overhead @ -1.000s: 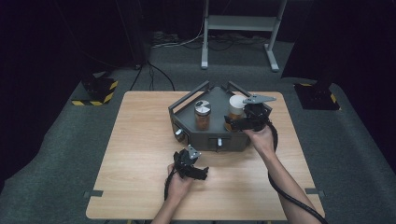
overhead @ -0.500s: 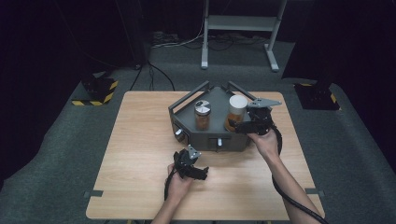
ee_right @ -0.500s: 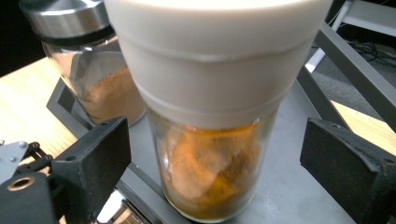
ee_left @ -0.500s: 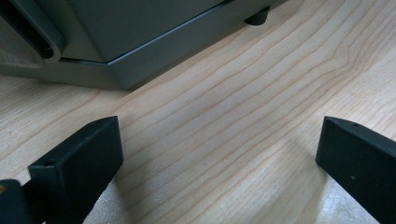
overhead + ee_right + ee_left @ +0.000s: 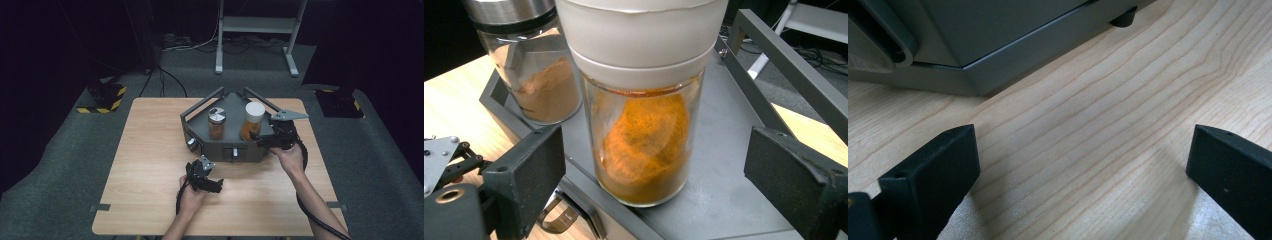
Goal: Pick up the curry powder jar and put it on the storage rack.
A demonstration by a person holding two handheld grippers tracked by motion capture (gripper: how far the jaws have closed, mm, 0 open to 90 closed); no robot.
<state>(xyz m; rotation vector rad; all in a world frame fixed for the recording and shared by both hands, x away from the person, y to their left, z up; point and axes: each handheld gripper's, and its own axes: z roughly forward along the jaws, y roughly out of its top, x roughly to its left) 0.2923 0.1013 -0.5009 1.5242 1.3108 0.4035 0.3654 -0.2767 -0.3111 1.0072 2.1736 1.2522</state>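
table [image 5: 150, 150]: grey rack [image 5: 220, 147] at 12 o'clock.
white-lid jar [image 5: 644, 125]: upright on rack, 3 o'clock of steel-lid jar [image 5: 526, 65].
my right gripper [image 5: 659, 190]: spread, jar between jaws, untouched.
my left gripper [image 5: 1083, 175]: spread, empty.
step: I judge pre-grasp; next, close on glass.

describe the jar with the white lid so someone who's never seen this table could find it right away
On the wooden table sits a grey tray holding two jars. The white-lidded jar is on its right side, before the open right tongs. It is taller, with orange powder; its neighbour has a metal lid and browner powder.
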